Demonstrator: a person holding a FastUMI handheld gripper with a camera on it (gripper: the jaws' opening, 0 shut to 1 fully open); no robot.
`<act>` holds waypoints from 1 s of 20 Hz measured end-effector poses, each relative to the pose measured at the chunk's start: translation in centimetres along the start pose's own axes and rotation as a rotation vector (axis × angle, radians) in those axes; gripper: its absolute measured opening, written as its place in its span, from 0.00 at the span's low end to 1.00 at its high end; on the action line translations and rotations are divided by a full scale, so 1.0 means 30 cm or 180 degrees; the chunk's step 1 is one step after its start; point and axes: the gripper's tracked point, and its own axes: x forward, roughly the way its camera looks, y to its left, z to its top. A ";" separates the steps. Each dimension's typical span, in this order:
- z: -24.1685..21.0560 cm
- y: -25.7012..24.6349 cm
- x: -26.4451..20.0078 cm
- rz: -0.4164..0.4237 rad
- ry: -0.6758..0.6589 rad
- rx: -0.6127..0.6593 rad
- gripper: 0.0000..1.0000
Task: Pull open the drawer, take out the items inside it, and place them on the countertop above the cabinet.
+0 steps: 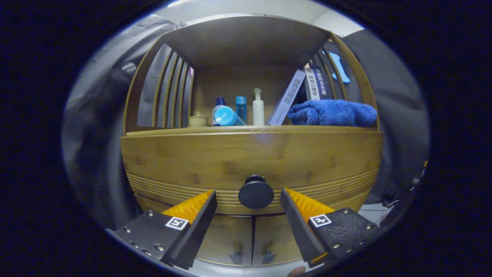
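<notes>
I had the gripper (249,197) spread wide either side of the knob (256,192) of the closed drawer (192,161), its contents hidden, so this fitted reaching to open or having reshut.

Hand-held gripper (249,194): ridged wedge fingers on screwed blocks, each bearing a square tag marker

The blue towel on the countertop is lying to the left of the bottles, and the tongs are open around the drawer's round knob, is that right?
Not quite. In the gripper view the blue towel lies on the countertop to the right of the bottles, beyond the leaning books. The rest holds: the tongs are open, with the drawer's round knob between the two fingers, neither one pressing on it.
</notes>
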 end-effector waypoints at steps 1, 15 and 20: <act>0.021 0.004 -0.037 0.0013 0.0025 0.0034 0.99; 0.645 0.075 -0.536 0.0091 -0.0341 -0.0175 0.99; 0.918 0.158 -0.664 0.0269 -0.0465 0.0012 0.99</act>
